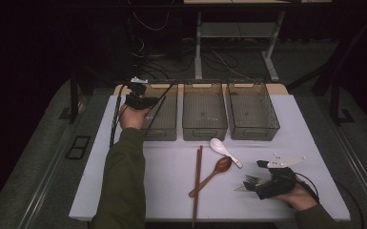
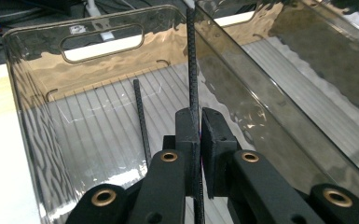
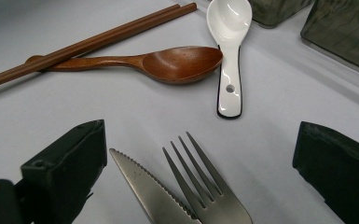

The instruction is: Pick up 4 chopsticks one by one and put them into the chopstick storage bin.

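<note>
Left tongs: your left tongs (image 2: 198,140) are clamped on a thin black chopstick (image 2: 192,60), held over the left bin (image 2: 37,140) at the far side of the worktop (image 1: 171,191).
Second black chopstick: another black stick (image 2: 141,119) lies inside that same bin, beside the one you grip.
Right tongs: your right tongs (image 3: 200,172) are spread wide, low over the worktop at its near right, with a steel fork (image 3: 205,191) and a serrated knife (image 3: 144,186) lying between the jaws.
Other cutlery: a white ceramic spoon (image 3: 229,56) and a wooden spoon (image 3: 168,63) lie just beyond, bowls touching; a pair of brown chopsticks (image 3: 88,44) rests across the wooden spoon's handle.
Other bins: the middle bin (image 1: 204,112) and the right bin (image 1: 252,112) stand beside the left one.
</note>
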`<state>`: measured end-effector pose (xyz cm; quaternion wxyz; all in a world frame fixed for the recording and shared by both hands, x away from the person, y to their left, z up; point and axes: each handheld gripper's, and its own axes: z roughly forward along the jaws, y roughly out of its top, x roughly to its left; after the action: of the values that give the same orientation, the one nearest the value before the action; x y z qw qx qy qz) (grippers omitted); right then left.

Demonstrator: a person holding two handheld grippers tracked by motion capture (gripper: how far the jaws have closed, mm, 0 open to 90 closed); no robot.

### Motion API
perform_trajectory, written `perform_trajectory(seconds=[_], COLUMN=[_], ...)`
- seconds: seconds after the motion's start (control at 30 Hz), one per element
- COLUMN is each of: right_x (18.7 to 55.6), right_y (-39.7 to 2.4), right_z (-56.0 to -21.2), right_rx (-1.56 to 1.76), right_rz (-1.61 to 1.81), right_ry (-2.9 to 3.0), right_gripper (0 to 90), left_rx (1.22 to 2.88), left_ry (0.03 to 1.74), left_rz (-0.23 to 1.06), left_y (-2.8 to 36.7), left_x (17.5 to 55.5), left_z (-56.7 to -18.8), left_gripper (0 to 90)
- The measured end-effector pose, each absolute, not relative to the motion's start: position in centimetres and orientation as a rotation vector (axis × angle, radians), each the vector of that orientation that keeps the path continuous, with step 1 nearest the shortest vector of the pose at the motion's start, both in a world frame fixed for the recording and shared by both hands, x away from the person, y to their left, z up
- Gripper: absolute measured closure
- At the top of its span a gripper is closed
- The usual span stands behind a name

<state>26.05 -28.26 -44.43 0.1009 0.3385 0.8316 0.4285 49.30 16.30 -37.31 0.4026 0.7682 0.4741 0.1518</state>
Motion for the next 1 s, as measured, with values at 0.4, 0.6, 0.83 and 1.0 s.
perform_trajectory(seconds=[0.4,0.6,0.83,1.0], right_x=[26.04,26.05,26.04,26.03], right_y=[-28.29,-28.30,-28.28,-28.25], right_z=[-44.42,-44.42,-44.42,-44.44], right_rx=[0.993,0.993,0.995,0.997], right_rz=[1.274,1.274,1.271,1.268], right_ry=[2.457,2.457,2.458,2.460], right_gripper=[2.9,2.9,2.9,2.9], left_rx=[1.949,1.951,1.968,1.976], left_ry=[1.253,1.245,1.223,1.191], left_rz=[0.410,0.444,0.440,0.429], left_y=[16.00,15.88,15.76,15.74], left_x=[49.96,49.85,49.62,49.25], left_z=[-38.03,-37.99,-37.86,-37.39], left_gripper=[84.3,72.0,65.5,59.8])
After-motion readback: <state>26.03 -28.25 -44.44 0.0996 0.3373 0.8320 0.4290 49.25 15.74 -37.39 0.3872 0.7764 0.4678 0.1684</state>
